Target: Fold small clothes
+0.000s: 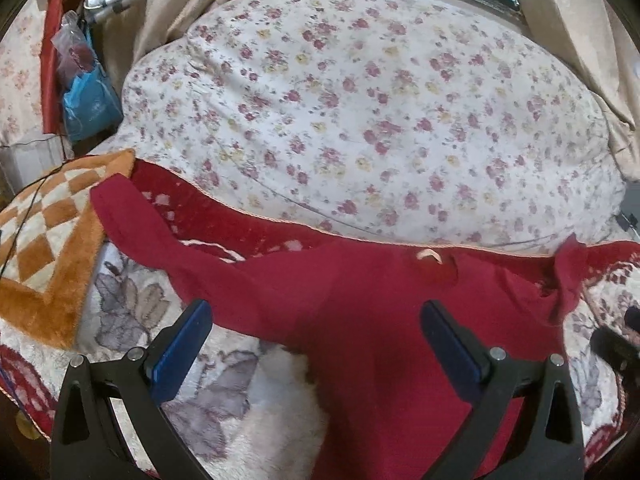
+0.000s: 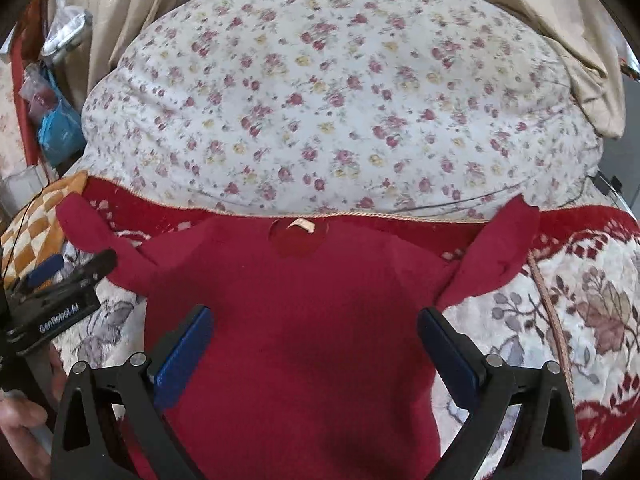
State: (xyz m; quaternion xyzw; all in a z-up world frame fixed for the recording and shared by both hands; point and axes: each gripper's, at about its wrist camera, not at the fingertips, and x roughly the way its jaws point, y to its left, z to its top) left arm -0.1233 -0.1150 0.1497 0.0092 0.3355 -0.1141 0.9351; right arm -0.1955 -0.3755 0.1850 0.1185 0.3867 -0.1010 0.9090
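A red knit top [image 2: 292, 320] is being laid flat on a plush floral blanket [image 2: 580, 320], sleeves spread. Both grippers, left [image 1: 316, 344] and right [image 2: 314, 344], are being held wide apart above it, gripping nothing.

Left gripper [image 1: 316, 322] is out in front with both blue-padded fingers [image 1: 182, 350] spread wide, nothing pinched between them, and from the right wrist view its black body shows low at the left edge, angled inward. Right gripper [image 2: 314, 330] matches it, jaws wide apart and empty, fingers [image 2: 448, 356] pointing straight ahead and tipped downward. At the bottom left of the right wrist view a bare hand [image 2: 22, 420] wraps the left gripper's handle.
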